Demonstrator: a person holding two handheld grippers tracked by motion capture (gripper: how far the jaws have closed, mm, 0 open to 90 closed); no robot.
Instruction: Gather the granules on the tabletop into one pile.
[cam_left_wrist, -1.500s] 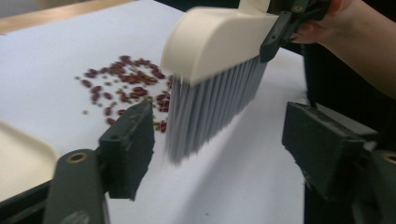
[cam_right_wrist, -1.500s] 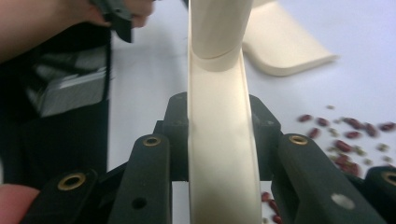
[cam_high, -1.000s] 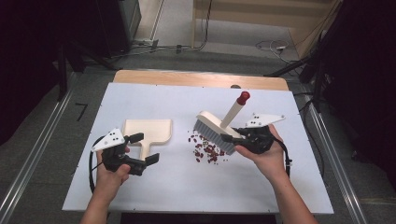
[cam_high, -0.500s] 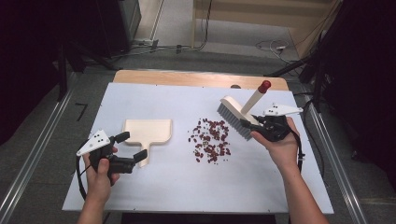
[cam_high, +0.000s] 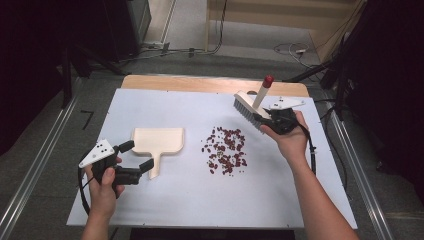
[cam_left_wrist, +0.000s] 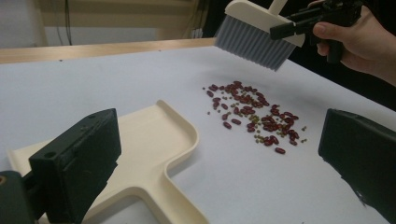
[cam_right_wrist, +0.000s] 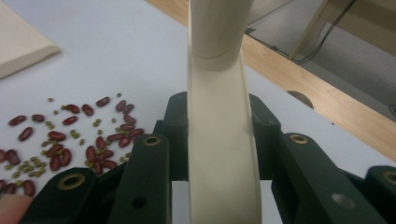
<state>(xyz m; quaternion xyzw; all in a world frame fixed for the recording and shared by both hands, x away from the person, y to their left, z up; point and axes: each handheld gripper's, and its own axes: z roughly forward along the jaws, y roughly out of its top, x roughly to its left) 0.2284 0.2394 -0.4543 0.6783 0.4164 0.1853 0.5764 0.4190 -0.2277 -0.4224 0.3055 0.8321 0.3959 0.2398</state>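
Observation:
A cream hand brush with grey bristles and a red-tipped handle hangs above the table's right side, and my right gripper is shut on its handle. A scatter of red beans mixed with small green ones lies at the table's middle, left of the brush. A cream dustpan lies flat left of the beans. My left gripper stands open just in front of the dustpan's handle, jaws wide apart on either side of it.
The white table top has a wooden strip along its far edge. Metal rails run along both sides. Cables lie on the floor behind the table.
My right gripper has lifted the brush off the beans and carried it right and farther back. My left gripper has drawn back left, away from the dustpan.

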